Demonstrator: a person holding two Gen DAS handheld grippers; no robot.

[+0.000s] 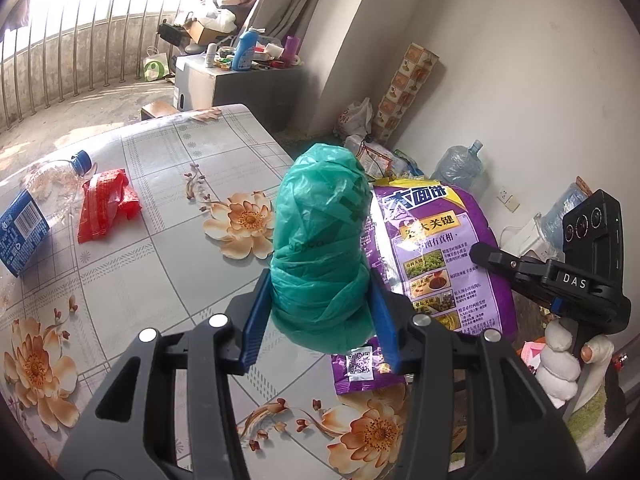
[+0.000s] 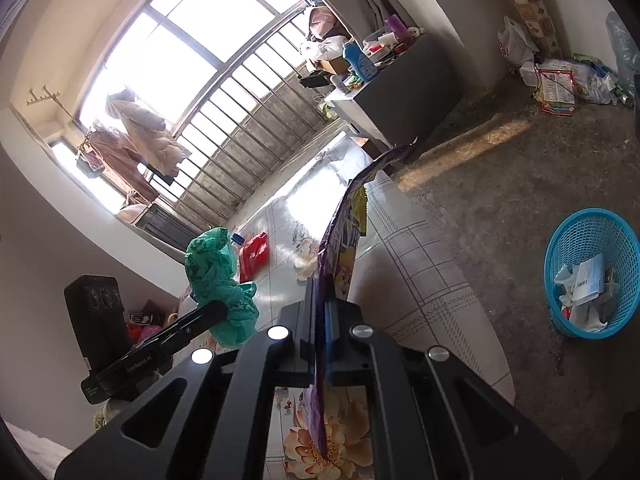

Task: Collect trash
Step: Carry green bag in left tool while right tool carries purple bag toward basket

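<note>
Your left claw [image 1: 320, 312] grips a crumpled green plastic bag [image 1: 320, 240] above the flower-patterned desk [image 1: 160, 264]. Your right claw [image 2: 320, 312] is clamped on a flat purple snack packet [image 2: 340, 248]. A red wrapper [image 1: 106, 204] and a clear plastic bottle [image 1: 36, 200] lie far left on the desk; a blue trash basket [image 2: 592, 276] sits on the floor at right.

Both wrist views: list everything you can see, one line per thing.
green plastic bag: one, green, bunched, held above the table
purple packet: one, purple, held by its edge
red wrapper: one, red, on the table
plastic bottle: one, clear, blue cap and label, lying on the table
table: one, grey cloth with orange flowers
basket: one, blue, on the floor, paper scraps inside
left gripper: black, blue pads, shut on the bag
right gripper: black, shut on the packet
</note>
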